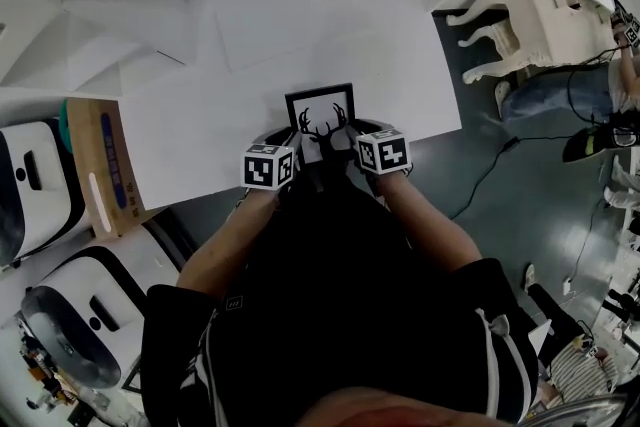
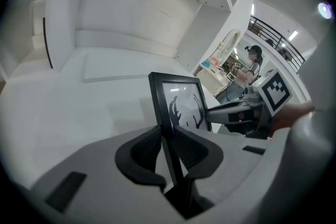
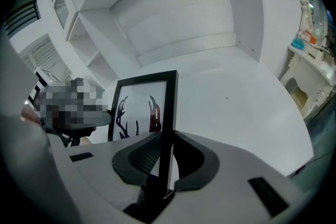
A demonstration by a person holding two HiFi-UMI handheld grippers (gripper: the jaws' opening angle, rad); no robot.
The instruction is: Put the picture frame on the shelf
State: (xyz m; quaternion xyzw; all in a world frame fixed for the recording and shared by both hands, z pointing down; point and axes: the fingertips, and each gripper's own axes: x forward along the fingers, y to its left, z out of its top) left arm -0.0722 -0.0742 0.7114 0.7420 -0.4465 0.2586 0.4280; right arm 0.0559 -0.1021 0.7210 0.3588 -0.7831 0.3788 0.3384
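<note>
The picture frame (image 1: pixel 320 111), black-edged with a black antler print on white, is at the near edge of the white table (image 1: pixel 200 145). My left gripper (image 1: pixel 298 141) holds its left side edge and my right gripper (image 1: pixel 346 137) its right side edge. In the left gripper view the frame (image 2: pixel 181 105) runs edge-on between the dark pads, and the left gripper (image 2: pixel 169 138) is shut on it. The right gripper view shows the same: the frame (image 3: pixel 139 107) stands in the right gripper (image 3: pixel 166 140), both pads against its rim. Whether the frame's lower edge rests on the table is hidden.
A white shelf unit (image 3: pixel 173 2) with open compartments rises behind the table. A cardboard box (image 1: pixel 105 165) and white machines (image 1: pixel 40 185) stand at the left. At the right are a white ornate chair (image 1: pixel 530 15), a seated person (image 1: pixel 560 90) and a cable (image 1: pixel 490 175) on the floor.
</note>
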